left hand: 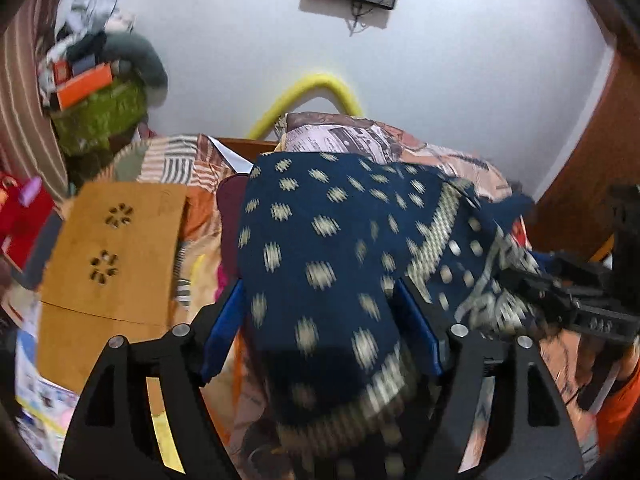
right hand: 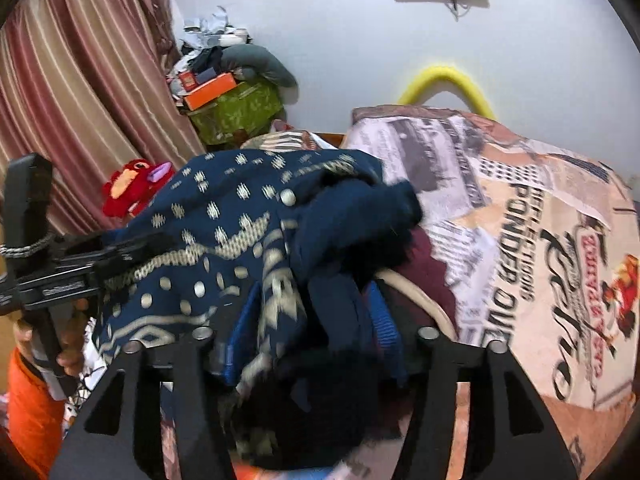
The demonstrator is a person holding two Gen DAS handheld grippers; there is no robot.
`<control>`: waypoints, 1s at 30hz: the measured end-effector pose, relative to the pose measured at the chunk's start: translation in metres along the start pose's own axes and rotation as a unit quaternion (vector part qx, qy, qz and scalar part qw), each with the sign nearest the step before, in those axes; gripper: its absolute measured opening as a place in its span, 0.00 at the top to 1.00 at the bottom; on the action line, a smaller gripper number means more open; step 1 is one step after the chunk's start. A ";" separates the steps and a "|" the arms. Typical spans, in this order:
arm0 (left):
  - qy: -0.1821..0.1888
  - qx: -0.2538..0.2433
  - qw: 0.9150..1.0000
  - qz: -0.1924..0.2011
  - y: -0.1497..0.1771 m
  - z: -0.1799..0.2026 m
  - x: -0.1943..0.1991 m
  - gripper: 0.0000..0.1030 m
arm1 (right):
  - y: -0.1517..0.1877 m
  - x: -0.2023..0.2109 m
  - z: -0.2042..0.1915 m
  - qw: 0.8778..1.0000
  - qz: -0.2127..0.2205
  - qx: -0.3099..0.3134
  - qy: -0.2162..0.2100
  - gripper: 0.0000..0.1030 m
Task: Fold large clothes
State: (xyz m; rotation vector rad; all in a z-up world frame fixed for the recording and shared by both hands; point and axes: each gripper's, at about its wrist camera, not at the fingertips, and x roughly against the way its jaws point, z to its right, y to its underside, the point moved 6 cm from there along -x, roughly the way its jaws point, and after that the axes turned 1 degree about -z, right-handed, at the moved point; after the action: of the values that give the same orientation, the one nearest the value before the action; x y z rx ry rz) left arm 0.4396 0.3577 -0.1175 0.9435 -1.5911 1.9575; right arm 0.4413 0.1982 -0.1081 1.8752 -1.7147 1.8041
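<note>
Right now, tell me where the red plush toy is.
In the right wrist view the red plush toy sits at left, below the striped curtain and just beyond the navy patterned sweater.

navy sweater [left hand: 320,240] showing cream dots, patterned bands; bedspread [right hand: 520,220] showing peach newspaper print; curtain [right hand: 80,80] showing pink-beige stripes; plush toy [right hand: 132,188] showing red.

A heaped navy patterned sweater [left hand: 320,248] fills the middle of the bed [right hand: 540,220], with cloth lying between the fingers of both hand-held grippers. To its right, the printed bedspread [right hand: 520,248] lies flat and open. To its left, a wooden lap table [left hand: 108,256] blocks the way. Behind, a yellow tube [left hand: 312,88], a cluttered green box [right hand: 236,112] and a curtain [right hand: 80,100] close the far side.
</note>
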 end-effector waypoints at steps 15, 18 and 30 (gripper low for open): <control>-0.071 -0.049 0.996 0.010 0.088 0.011 0.068 0.15 | 0.059 0.061 0.012 0.998 0.007 -0.017 0.057 0.32; -0.070 -0.031 0.996 0.039 0.090 0.013 0.098 0.15 | 0.063 0.086 -0.001 0.998 0.030 0.004 0.063 0.32; -0.077 -0.074 0.968 0.228 0.103 0.099 0.254 0.15 | 0.075 0.227 -0.070 0.973 0.223 0.057 0.032 0.32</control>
State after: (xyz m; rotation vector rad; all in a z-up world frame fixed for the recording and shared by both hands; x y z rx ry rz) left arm 0.2199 0.2179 0.0120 0.7311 -2.1663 2.0523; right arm 0.2801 0.0672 0.0290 1.5309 -2.1871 2.1190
